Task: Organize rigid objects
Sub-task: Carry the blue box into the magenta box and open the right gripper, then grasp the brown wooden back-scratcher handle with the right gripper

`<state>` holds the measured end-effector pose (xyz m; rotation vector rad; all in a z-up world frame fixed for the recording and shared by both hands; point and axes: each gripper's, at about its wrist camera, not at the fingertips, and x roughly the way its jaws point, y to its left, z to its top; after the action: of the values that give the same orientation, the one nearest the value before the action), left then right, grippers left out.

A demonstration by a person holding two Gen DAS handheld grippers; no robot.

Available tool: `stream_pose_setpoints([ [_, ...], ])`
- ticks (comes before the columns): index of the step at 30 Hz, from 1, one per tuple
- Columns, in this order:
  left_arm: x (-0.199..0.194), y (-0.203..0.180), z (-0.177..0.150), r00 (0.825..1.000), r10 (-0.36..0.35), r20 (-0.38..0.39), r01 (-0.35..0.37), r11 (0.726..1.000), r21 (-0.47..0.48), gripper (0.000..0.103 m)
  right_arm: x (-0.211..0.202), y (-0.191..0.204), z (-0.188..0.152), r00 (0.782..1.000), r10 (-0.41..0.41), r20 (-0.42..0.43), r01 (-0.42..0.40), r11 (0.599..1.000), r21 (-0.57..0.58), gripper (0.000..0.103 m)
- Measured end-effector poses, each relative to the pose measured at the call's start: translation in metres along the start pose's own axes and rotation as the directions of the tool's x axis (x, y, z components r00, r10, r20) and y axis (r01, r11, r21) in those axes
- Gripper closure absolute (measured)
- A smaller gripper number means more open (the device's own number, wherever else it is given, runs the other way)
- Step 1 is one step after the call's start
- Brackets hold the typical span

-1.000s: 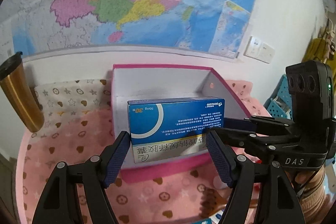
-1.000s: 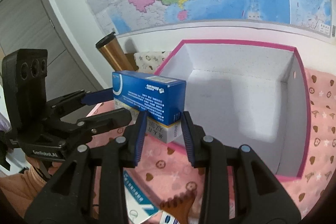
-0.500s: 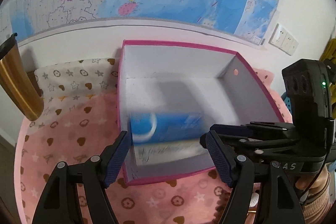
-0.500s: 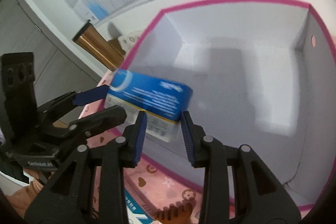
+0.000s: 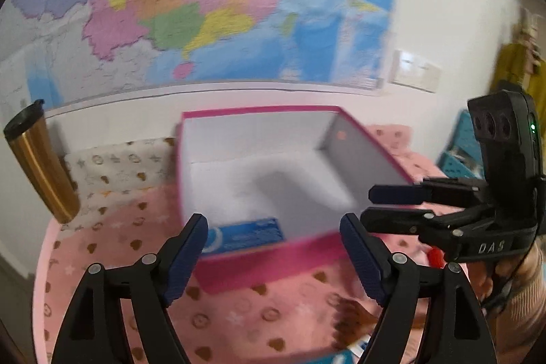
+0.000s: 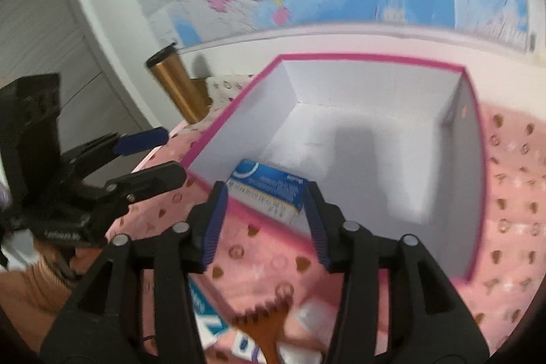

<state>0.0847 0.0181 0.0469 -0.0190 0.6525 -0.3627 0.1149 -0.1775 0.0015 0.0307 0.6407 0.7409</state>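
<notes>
A blue and white medicine box [image 5: 245, 236] lies inside the pink box with white walls [image 5: 259, 256], against its near left corner; it also shows in the right wrist view [image 6: 269, 190]. My right gripper [image 6: 266, 224] is open and empty, just outside the near wall of the pink box [image 6: 474, 227]. My left gripper [image 5: 273, 258] is open and empty, in front of the pink box. The right gripper also shows at the right of the left wrist view [image 5: 399, 203].
A gold tumbler [image 5: 41, 166] stands at the back left by the wall. A brown comb [image 6: 269, 323] and other blue and white packets [image 6: 204, 312] lie on the pink patterned cloth [image 5: 102, 248] near me. A map covers the wall.
The right gripper opened and let go of the medicine box, which dropped into the pink box. Both grippers pulled back toward me.
</notes>
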Motion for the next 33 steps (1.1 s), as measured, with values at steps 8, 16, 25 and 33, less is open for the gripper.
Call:
stream_pose_setpoints([
  [8, 0.004, -0.028, -0.043, 0.992, -0.101, -0.08, 0.102, 0.995, 0.007, 0.021, -0.047, -0.004, -0.068, 0.998, -0.05, -0.023, 0.051, 0.998, 0.026, 0.052],
  [16, 0.016, -0.05, -0.078, 0.971, -0.171, -0.169, 0.171, 0.985, -0.015, 0.021, -0.062, -0.025, -0.133, 0.991, -0.097, -0.092, 0.107, 0.987, 0.121, 0.052],
  [25, 0.014, -0.077, -0.109, 0.946, -0.22, -0.237, 0.232, 0.973, 0.022, 0.021, -0.083, -0.036, -0.164, 0.987, -0.129, -0.092, 0.143, 0.975, 0.171, 0.052],
  [33, 0.011, -0.093, -0.119, 0.938, -0.228, -0.26, 0.253, 0.965, 0.068, 0.021, -0.086, -0.027, -0.174, 0.991, -0.102, -0.088, 0.116, 0.978, 0.172, 0.052],
])
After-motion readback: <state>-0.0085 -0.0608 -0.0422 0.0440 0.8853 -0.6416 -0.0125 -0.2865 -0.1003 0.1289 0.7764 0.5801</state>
